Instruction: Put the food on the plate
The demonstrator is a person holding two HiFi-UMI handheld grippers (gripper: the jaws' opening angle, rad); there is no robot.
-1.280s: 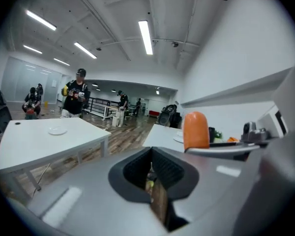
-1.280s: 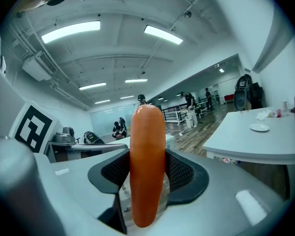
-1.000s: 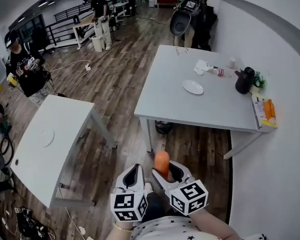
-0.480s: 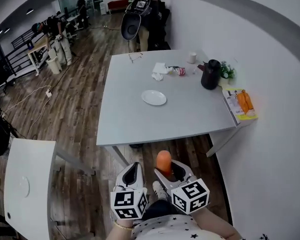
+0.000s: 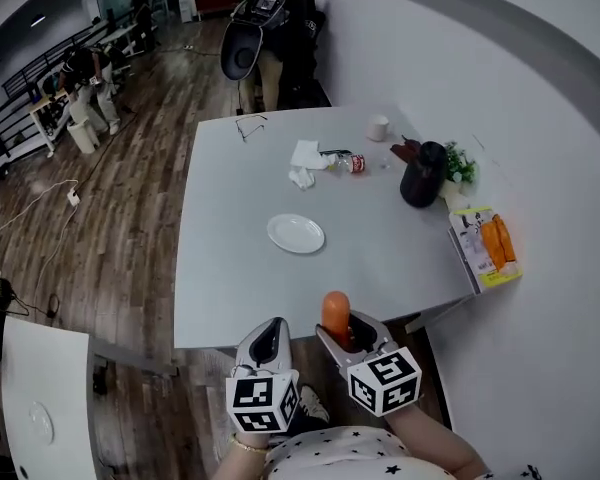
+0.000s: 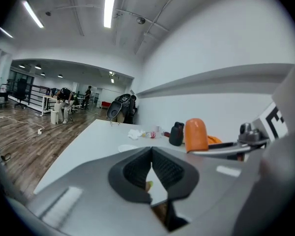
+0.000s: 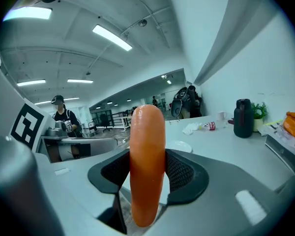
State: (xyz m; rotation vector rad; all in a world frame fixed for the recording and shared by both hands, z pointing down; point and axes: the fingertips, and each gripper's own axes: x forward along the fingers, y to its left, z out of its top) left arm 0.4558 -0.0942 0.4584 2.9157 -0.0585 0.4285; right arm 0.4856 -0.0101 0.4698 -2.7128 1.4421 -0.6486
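An orange sausage-shaped piece of food (image 5: 335,311) stands upright between the jaws of my right gripper (image 5: 342,330), which is shut on it. It fills the middle of the right gripper view, where the food (image 7: 147,166) hides most of the gap of the gripper (image 7: 146,173). My left gripper (image 5: 270,340) is beside it, shut and empty, its pads (image 6: 137,168) meeting in the left gripper view. Both hover just short of the near edge of the grey table (image 5: 380,258). A small white plate (image 5: 296,234) lies empty on that table, ahead and slightly left; the plate (image 7: 179,145) also shows beyond the jaws.
On the table's far side are a black jug (image 5: 421,174), a small plant (image 5: 460,166), a white cup (image 5: 378,127), crumpled tissue (image 5: 302,158), a small can (image 5: 346,162) and glasses (image 5: 249,124). A packet with orange pieces (image 5: 488,243) overhangs the right edge by the wall. People stand beyond.
The table has come much closer and now lies directly ahead of both grippers. The right gripper still holds the orange food; the left stays shut beside it.
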